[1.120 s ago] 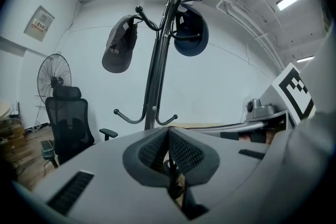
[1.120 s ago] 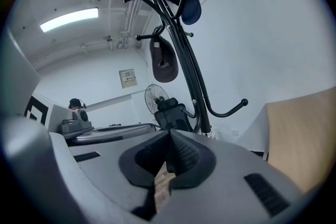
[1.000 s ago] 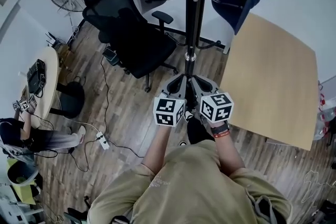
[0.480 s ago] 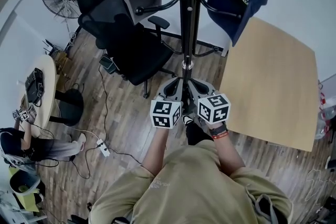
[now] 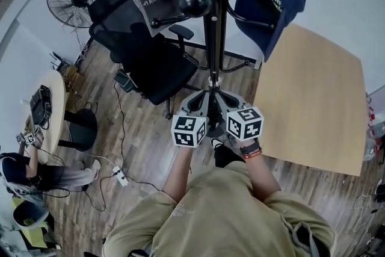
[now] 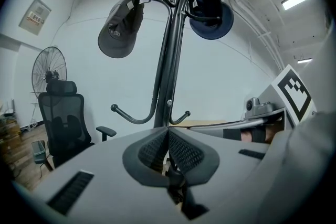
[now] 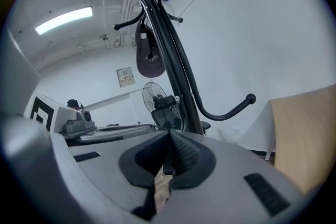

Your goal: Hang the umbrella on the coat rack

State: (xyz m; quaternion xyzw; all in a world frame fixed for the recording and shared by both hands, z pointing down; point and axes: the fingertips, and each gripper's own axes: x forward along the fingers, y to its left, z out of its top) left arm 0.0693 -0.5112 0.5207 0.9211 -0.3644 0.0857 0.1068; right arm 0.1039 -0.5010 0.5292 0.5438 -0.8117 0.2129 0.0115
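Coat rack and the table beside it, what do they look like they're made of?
Coat rack: probably painted metal, going by the thin, smoothly bent black tubes with ball tips and a slight sheen. Table: wood or wood-look laminate, I can't tell which; the top is pale tan, flat and matte.

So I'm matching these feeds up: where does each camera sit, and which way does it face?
Head view: on the person's head, facing steeply down at the coat rack and floor; shows forearms, torso, left gripper, right gripper.
Left gripper view: on that gripper, looking up along its shut jaws at the rack; the right wrist shows.
Right gripper view: likewise, along shut jaws; no body visible.
Both gripper views share the rack and grey cap.
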